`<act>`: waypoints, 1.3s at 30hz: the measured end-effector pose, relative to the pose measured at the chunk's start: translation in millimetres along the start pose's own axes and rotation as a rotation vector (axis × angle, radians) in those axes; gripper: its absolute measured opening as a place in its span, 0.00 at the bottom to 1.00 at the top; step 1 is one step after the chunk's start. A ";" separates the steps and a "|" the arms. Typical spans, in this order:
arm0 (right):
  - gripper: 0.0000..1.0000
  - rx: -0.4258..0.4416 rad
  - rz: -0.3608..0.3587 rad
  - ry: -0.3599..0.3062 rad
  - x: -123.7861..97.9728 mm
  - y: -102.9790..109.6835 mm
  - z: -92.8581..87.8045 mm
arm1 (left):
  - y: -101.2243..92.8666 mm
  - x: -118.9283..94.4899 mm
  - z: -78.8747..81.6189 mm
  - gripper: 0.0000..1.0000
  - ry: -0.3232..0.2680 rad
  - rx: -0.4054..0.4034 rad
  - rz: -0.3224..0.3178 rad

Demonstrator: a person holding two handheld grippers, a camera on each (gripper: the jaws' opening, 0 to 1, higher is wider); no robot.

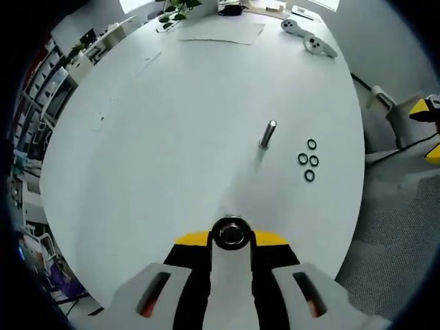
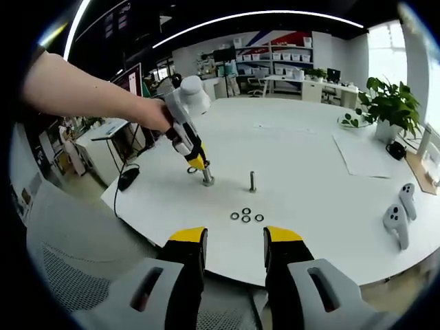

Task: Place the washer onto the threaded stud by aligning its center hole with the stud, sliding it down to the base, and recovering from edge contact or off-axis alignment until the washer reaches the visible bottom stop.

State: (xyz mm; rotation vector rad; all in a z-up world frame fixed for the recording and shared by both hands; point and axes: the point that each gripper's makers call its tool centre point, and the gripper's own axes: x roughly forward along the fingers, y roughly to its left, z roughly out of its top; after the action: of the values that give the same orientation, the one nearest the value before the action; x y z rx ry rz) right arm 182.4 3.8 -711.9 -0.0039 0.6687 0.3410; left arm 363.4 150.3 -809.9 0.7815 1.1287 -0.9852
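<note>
A thin threaded stud (image 1: 268, 134) stands upright on the white table (image 1: 172, 137); in the right gripper view the same stud (image 2: 252, 181) sits mid-table. Several dark washers (image 1: 308, 159) lie flat in a small cluster just right of it, and that cluster of washers (image 2: 246, 215) lies in front of the stud in the right gripper view. My left gripper (image 1: 230, 237) is shut on a short round metal cylinder (image 1: 230, 234). A hand holds the left gripper (image 2: 198, 163) left of the stud, with the cylinder (image 2: 206, 179) touching the table. My right gripper (image 2: 234, 237) is open and empty, off the near table edge.
Two white controllers (image 2: 399, 213) lie at the right of the table, with paper sheets (image 2: 364, 155) and a potted plant (image 2: 385, 103) beyond. A mesh chair (image 2: 75, 275) sits near the table edge. Desks and shelves fill the room behind.
</note>
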 end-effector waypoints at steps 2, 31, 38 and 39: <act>0.35 0.001 0.000 0.002 0.1 0.0 -0.3 | -0.7 3.6 -0.9 0.19 0.009 0.009 -0.002; 0.35 -0.018 0.002 0.028 0.1 0.4 -4.8 | -2.1 42.9 -8.1 0.21 0.053 -0.009 0.014; 0.34 -0.029 0.016 0.033 0.9 2.9 -5.6 | 1.9 39.3 -7.4 0.31 0.015 -0.019 0.043; 0.34 -0.030 0.018 0.035 0.9 2.9 -5.9 | 2.0 37.6 -7.5 0.30 0.013 -0.025 0.043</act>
State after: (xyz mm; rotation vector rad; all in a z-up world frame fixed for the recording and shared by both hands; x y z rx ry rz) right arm 178.6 6.2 -716.8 -0.0326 0.6987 0.3687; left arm 367.0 148.9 -848.1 0.7906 1.1291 -0.9293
